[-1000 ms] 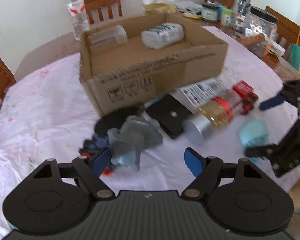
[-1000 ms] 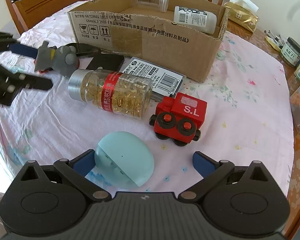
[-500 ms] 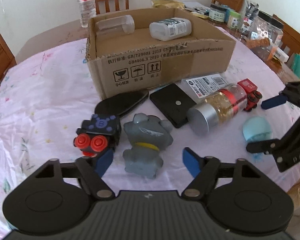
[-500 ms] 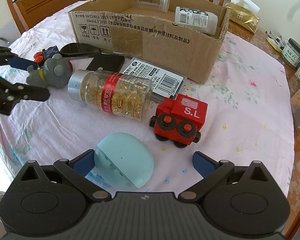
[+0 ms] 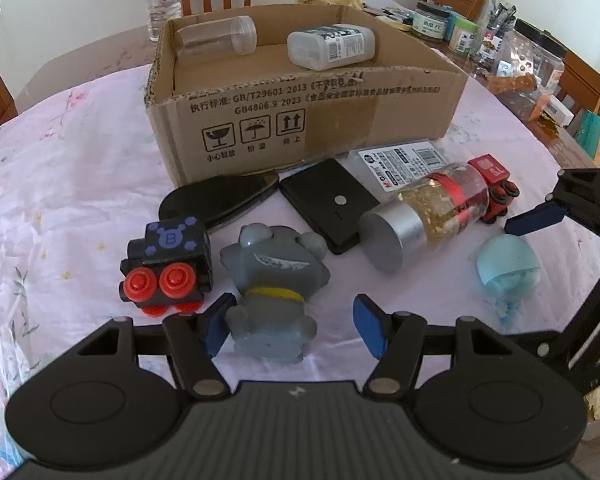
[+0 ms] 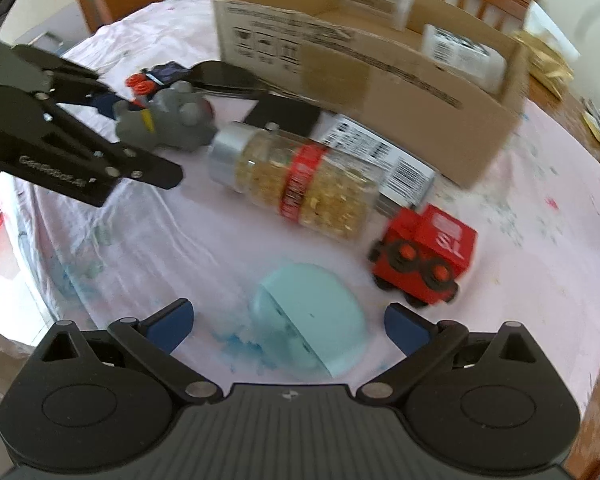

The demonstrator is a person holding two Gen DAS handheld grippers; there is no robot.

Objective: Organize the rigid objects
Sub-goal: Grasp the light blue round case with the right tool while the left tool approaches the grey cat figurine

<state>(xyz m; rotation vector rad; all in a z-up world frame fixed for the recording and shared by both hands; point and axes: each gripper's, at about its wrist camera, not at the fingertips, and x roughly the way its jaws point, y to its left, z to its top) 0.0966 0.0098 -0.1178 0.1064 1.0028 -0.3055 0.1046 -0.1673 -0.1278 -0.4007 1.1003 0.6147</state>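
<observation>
The grey figurine [image 5: 274,280] lies on the desk [image 5: 80,184] near the camera, right of the black toy train [image 5: 166,262] and on the near side of the cardboard box [image 5: 300,120]. It looks light and rigid, probably smooth plastic, so the narrow waist by its yellow band seems the best hold. The left gripper [image 5: 296,330] is closing its jaws around it, the left pad touching, the right one apart. The right gripper [image 6: 288,324] is spread wide about the pale blue dome [image 6: 312,320], gripping nothing.
</observation>
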